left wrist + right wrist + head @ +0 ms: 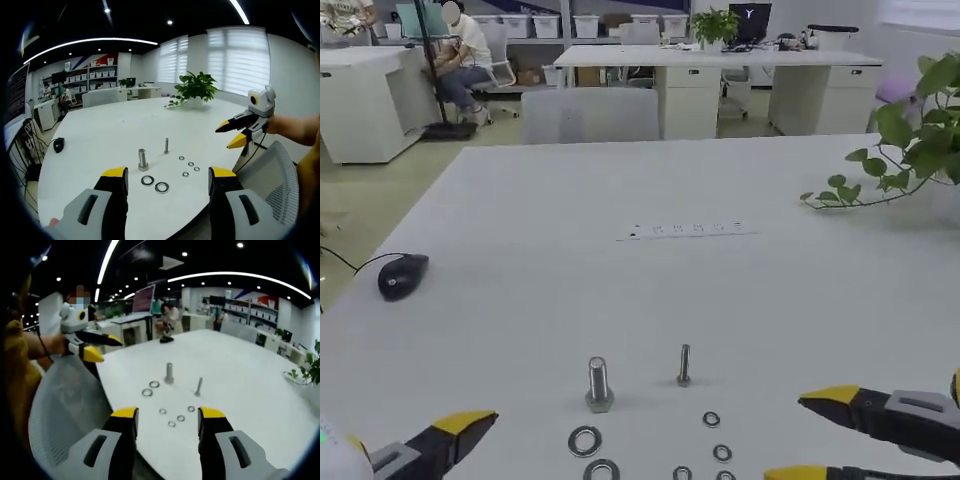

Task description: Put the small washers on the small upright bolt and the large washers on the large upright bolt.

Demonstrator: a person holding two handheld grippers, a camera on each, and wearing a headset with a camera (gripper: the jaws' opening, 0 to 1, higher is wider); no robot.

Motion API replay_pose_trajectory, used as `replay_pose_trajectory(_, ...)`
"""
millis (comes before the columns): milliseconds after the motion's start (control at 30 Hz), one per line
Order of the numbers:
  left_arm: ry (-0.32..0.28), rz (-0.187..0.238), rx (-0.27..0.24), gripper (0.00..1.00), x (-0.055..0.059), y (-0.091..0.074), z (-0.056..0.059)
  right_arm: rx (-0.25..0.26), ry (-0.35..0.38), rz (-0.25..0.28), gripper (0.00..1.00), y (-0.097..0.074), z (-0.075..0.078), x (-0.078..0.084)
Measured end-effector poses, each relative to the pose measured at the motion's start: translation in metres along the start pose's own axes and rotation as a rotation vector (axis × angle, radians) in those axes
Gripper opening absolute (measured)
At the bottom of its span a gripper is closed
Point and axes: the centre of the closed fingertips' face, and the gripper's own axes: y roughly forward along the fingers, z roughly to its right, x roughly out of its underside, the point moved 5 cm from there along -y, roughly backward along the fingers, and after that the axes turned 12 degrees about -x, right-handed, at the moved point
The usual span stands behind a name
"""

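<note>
Fingers (116,176) of the left gripper (169,173) and right gripper (168,413) are spread wide, empty. Small washers (711,419) and large washers (585,440) lie bottom middle, below the bolts (598,385).

white workbench in an open office
a black mouse (402,275) with its cable lies near the left edge of the white table (740,290). a leafy plant (910,150) trails over the right side, and a pale strip (687,230) sits mid-table. beyond the far edge are a grey chair (590,115), white desks (710,62) and a seated person (460,60).
</note>
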Motion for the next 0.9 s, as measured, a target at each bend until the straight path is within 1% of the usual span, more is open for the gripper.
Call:
replay_pose_trajectory(67,-0.008,0.000,-0.001,0.64,0.000,0.001,-0.001,-0.002,0.004,-0.003,0.49,0.001,0.001,0.001)
replay_pose_trajectory(233,0.004,-0.016,0.012,0.64,0.002,0.005,0.001,-0.004,0.011,-0.006,0.49,0.003,0.002,0.003)
replay_pose_trajectory(433,0.004,-0.010,0.013,0.64,0.000,0.005,0.002,-0.011,0.005,-0.004,0.49,0.005,0.002,0.000)
replay_pose_trajectory(533,0.013,-0.009,0.018,0.64,-0.001,0.005,0.003,-0.021,-0.003,-0.008,0.49,0.007,0.003,-0.001)
replay_pose_trajectory(667,0.009,-0.015,0.021,0.64,0.001,0.008,0.002,-0.035,-0.004,-0.028,0.49,0.013,0.006,0.002)
replay_pose_trajectory(900,0.006,-0.016,0.023,0.64,0.001,0.012,0.000,-0.073,-0.028,-0.093,0.47,0.025,0.011,0.006)
